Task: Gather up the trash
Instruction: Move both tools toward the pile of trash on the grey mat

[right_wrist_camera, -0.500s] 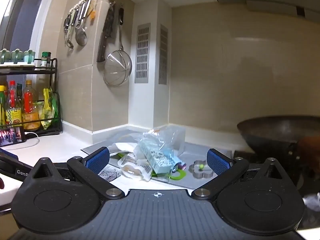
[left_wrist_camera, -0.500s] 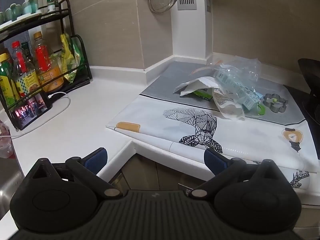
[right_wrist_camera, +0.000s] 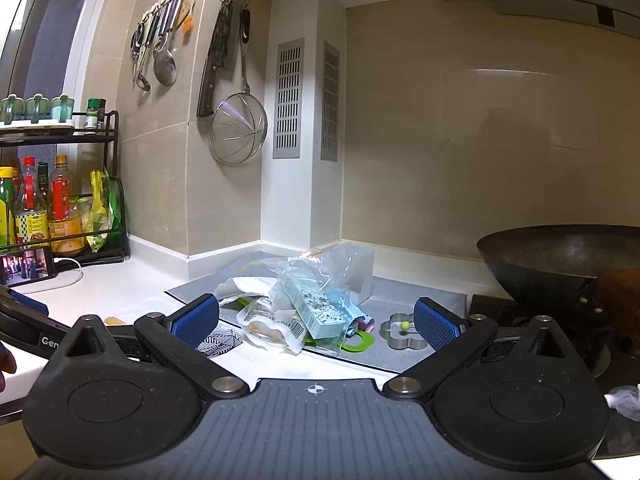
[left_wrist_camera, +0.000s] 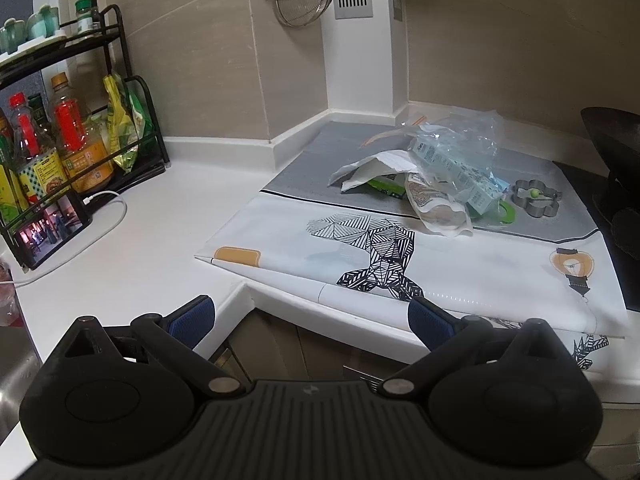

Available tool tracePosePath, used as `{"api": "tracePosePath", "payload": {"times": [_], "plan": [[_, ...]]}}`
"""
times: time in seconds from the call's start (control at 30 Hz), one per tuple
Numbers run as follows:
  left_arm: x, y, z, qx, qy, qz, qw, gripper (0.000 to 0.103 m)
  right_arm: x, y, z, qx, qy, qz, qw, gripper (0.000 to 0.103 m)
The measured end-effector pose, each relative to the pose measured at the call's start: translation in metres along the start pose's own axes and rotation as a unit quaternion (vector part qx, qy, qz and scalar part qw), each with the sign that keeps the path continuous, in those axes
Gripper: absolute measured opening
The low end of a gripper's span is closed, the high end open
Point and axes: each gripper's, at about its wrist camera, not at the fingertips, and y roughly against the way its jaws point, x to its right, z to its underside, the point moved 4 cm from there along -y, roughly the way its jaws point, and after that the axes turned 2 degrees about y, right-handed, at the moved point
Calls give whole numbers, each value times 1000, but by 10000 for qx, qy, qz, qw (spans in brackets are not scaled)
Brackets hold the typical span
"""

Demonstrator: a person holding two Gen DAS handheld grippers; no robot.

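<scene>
A heap of trash lies on a patterned mat (left_wrist_camera: 460,264): a crumpled clear plastic bag (left_wrist_camera: 460,140) over a pale blue carton (left_wrist_camera: 456,172), a white wrapper (left_wrist_camera: 376,168), a clear food pouch (left_wrist_camera: 436,208) and green packaging. The right wrist view shows the same carton (right_wrist_camera: 316,312), clear bag (right_wrist_camera: 320,272) and pouch (right_wrist_camera: 268,328). My left gripper (left_wrist_camera: 312,320) hangs open over the counter's front edge, well short of the heap. My right gripper (right_wrist_camera: 316,316) is open too, nothing between its fingers, the heap a little way ahead.
A flower-shaped metal ring (left_wrist_camera: 536,198) lies right of the heap. A dark wok (right_wrist_camera: 560,256) sits on the stove at right. A black rack with bottles (left_wrist_camera: 64,148) and a phone (left_wrist_camera: 52,224) on a cable stand at left. A strainer (right_wrist_camera: 238,128) and utensils hang on the wall.
</scene>
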Motion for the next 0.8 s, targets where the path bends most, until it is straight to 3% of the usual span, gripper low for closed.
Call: {"api": "tracePosePath", "payload": {"times": [0.37, 0.8], "plan": [[4, -2, 1, 171, -2, 62, 9998, 103, 1, 2, 4, 99, -131, -26, 9999, 103], [3, -26, 0, -82, 89, 83, 9999, 103, 8, -28, 19, -284, 10, 46, 9996, 103]]}}
